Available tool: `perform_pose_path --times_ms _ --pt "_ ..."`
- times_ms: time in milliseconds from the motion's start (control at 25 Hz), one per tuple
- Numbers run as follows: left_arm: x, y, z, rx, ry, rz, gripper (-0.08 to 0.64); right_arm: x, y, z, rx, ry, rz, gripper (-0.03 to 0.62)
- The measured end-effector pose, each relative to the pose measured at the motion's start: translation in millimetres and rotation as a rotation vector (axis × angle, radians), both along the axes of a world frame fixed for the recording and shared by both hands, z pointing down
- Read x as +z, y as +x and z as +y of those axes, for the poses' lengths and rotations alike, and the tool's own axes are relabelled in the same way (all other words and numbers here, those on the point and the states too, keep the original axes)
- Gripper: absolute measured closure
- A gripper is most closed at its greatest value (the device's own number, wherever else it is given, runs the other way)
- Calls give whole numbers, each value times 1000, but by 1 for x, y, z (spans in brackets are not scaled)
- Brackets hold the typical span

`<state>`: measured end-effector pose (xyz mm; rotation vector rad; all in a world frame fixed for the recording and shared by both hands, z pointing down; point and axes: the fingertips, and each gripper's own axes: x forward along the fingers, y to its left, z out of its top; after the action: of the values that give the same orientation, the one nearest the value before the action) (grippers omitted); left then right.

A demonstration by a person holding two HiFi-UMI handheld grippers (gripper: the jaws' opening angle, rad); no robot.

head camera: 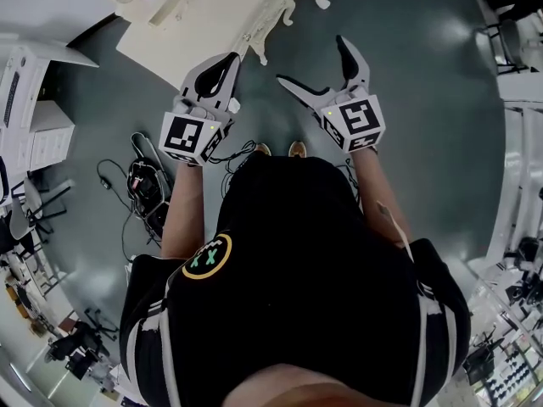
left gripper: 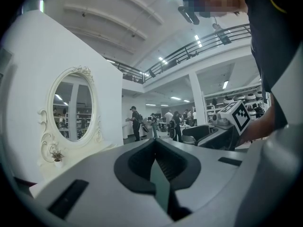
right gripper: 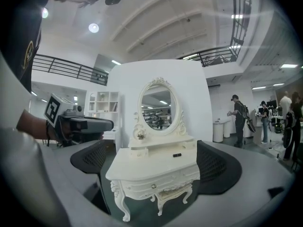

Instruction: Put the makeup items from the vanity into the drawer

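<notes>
The white ornate vanity (right gripper: 156, 167) stands on the dark floor in front of me, seen at the top of the head view (head camera: 212, 11). A small dark makeup item (right gripper: 176, 154) lies on its top. Its drawer front (right gripper: 153, 186) with a round knob sits flush. My right gripper (right gripper: 156, 160) is open wide, short of the vanity, which shows between its dark pads (right gripper: 218, 167); nothing is held. In the head view it (head camera: 310, 59) hovers above the floor. My left gripper (head camera: 227, 60) is beside it, shut and empty (left gripper: 154, 143).
An oval mirror (right gripper: 158, 109) and a tiny potted plant (right gripper: 140, 135) sit on the vanity's back shelf. Cables and gear (head camera: 144, 185) lie on the floor at left. White shelves (head camera: 34, 117) stand far left. People (right gripper: 239, 117) stand in the background.
</notes>
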<state>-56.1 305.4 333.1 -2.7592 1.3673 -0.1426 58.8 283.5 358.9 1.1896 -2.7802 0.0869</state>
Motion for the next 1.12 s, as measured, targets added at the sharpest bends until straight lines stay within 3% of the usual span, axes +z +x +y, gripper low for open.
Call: perform_pose_path --times_ms 320,600,1120 --pt "7 24 4 -14 -18 -17 540 8 20 -2 -24 -14 -7 -6" --pt "16 30 -27 -3 -23 -16 540 17 28 -33 -9 -21 -12 -6" --pt "42 -9 -184 10 -49 39 540 42 -6 -179 9 -62 39 -6"
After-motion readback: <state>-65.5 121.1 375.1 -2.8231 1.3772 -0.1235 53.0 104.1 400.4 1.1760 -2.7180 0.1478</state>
